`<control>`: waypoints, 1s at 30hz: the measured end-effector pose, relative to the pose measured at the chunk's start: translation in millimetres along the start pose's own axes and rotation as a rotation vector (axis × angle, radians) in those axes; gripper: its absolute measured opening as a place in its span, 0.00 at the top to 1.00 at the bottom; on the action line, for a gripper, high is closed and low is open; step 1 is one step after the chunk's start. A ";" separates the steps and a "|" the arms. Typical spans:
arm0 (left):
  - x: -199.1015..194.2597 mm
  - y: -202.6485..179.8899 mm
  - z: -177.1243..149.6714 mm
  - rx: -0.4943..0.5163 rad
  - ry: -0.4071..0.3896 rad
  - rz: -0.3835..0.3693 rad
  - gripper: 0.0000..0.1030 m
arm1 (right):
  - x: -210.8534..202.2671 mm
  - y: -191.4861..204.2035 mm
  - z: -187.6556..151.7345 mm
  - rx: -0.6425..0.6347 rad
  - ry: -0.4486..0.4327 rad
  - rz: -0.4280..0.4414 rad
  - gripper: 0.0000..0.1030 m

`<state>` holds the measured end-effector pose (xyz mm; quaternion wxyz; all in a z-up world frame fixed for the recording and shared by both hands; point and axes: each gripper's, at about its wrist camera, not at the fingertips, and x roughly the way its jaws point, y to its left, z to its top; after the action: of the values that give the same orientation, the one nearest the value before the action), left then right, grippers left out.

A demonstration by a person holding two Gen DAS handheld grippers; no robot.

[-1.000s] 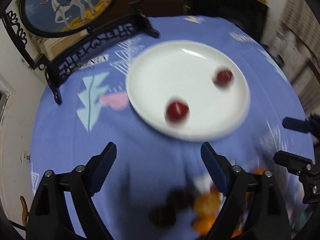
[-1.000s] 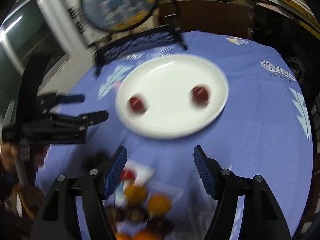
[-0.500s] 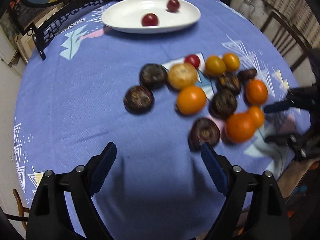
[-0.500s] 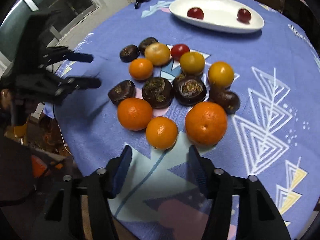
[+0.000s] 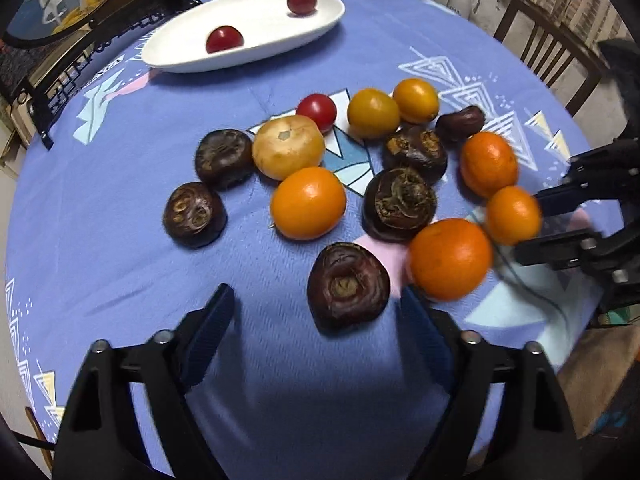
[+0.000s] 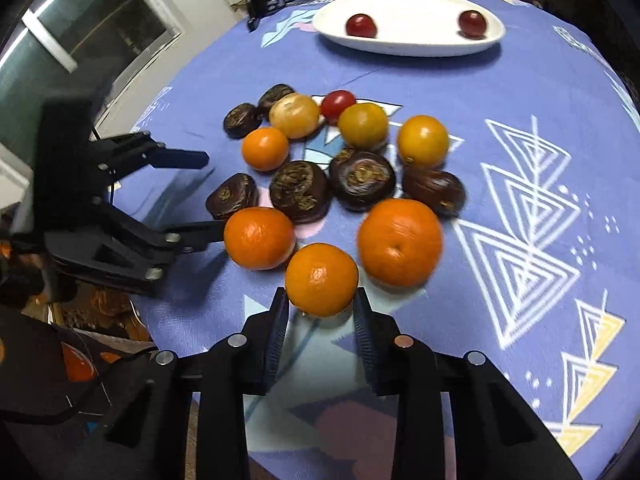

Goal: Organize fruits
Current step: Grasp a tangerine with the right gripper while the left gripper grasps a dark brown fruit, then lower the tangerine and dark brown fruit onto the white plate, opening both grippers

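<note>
Blue tablecloth point(image 5: 120, 208): four oranges point(image 6: 321, 280), six dark fruits point(image 5: 347, 285).

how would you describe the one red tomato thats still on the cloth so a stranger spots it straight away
On the blue patterned tablecloth, find the fruit cluster in front of the white oval plate. At its plate-side edge sits the small glossy red tomato, between a pale yellow-brown fruit and a yellow one, the cluster's only red piece.

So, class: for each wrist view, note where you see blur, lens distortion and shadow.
Left wrist view: the table edge bows from the fisheye lens, the nearest oranges smear, and a dark shadow lies on the cloth between the jaws. Right wrist view: the big orange blurs at its edge and the frame corners go black.
</note>
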<state>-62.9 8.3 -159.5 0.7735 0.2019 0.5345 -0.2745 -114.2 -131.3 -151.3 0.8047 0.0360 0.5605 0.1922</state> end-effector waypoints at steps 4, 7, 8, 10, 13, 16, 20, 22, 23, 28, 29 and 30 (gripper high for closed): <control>1.2 2.6 7.5 -0.013 0.005 -0.059 0.61 | -8.4 -3.1 -7.1 0.013 -0.014 -0.004 0.68; -0.7 8.4 11.5 -0.040 0.027 -0.075 0.61 | -13.5 -6.1 -8.3 0.015 -0.028 -0.003 0.68; -3.8 9.9 11.9 -0.042 0.025 -0.070 0.61 | -17.5 -9.1 -8.4 0.016 -0.036 -0.004 0.68; -11.0 11.2 12.2 -0.048 0.019 -0.072 0.61 | -26.1 -11.2 -8.6 0.024 -0.053 -0.001 0.68; -29.7 12.1 18.4 -0.075 -0.021 -0.075 0.61 | -35.8 -12.0 -0.4 0.031 -0.087 -0.002 0.68; -49.7 20.4 37.0 -0.110 -0.070 -0.045 0.61 | -46.2 -9.6 18.9 0.030 -0.130 0.005 0.68; -72.4 40.1 75.1 -0.187 -0.130 0.032 0.61 | -60.9 -8.8 57.1 0.015 -0.193 -0.018 0.68; -81.0 48.3 96.8 -0.224 -0.163 0.084 0.61 | -72.1 -10.9 81.0 0.014 -0.250 -0.031 0.67; -84.7 52.9 109.3 -0.241 -0.176 0.114 0.61 | -77.4 -11.7 90.6 0.016 -0.276 -0.037 0.67; -96.6 69.6 147.3 -0.290 -0.218 0.158 0.61 | -101.3 -20.4 142.0 0.041 -0.382 -0.047 0.67; -96.8 71.1 154.3 -0.298 -0.223 0.167 0.61 | -103.9 -23.2 149.6 0.046 -0.394 -0.055 0.67; -98.1 74.3 160.8 -0.310 -0.225 0.177 0.61 | -107.5 -27.1 157.6 0.053 -0.408 -0.058 0.67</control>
<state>72.5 -11.6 -10.2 0.8711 0.0944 0.4608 -0.1408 5.5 -169.1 -5.1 0.9054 0.0791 0.3917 0.1432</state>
